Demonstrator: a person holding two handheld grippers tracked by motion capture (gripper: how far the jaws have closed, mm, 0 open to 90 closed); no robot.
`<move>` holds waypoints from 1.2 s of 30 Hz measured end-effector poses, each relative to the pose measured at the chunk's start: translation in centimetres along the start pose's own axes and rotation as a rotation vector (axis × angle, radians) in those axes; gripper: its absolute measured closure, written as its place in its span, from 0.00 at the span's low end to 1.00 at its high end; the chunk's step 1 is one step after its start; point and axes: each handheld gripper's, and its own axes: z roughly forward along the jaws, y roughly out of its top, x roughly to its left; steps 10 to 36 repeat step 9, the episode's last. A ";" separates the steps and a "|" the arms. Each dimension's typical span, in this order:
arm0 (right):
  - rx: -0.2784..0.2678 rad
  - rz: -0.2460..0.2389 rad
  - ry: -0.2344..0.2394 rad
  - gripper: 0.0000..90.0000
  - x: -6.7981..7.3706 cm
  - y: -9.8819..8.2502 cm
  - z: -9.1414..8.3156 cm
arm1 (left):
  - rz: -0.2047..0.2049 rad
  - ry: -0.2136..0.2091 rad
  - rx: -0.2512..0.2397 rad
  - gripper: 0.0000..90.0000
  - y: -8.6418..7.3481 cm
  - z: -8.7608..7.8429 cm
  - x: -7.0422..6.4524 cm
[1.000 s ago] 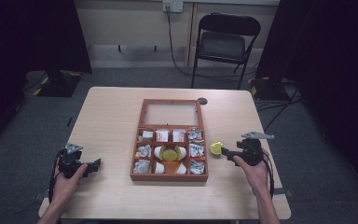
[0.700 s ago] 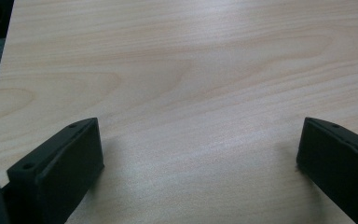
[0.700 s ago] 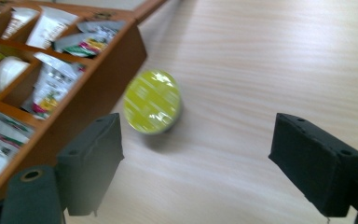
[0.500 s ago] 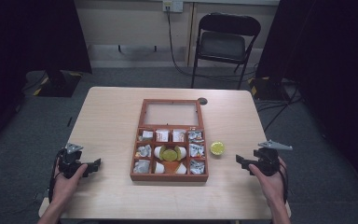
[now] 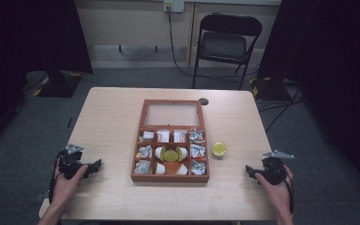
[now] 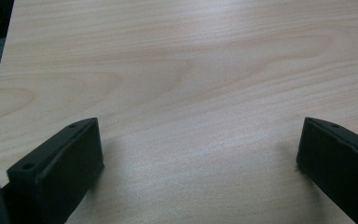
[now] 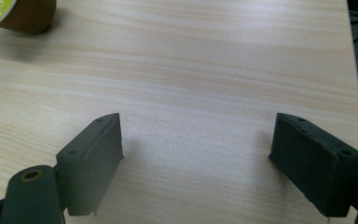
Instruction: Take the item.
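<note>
The small green-lidded pod has been set down on the bench beside the wooden box; the right tongs, just opened and empty, have been drawn away. The left tongs are spread, empty.

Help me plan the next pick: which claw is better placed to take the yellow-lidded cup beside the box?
Right, probably. The cup sits on the table right of the box, the right claw's side, and that claw is open and empty. The left claw sits beyond the box.

High view looks down over the table — both gripper views skim its wood closely.
</note>
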 end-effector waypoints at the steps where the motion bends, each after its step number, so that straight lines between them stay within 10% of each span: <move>1: -0.004 -0.007 -0.011 0.17 0.0 0.0 0.1 | 0.000 0.000 0.000 0.00 0.0 0.0 0.0; 7: -0.074 0.001 -0.042 0.11 0.5 -0.7 0.6 | 0.000 0.000 0.000 0.00 0.0 0.0 0.0; 36: -0.073 0.006 -0.049 0.11 0.5 -0.7 0.5 | 0.000 0.000 0.000 0.00 0.0 0.0 0.0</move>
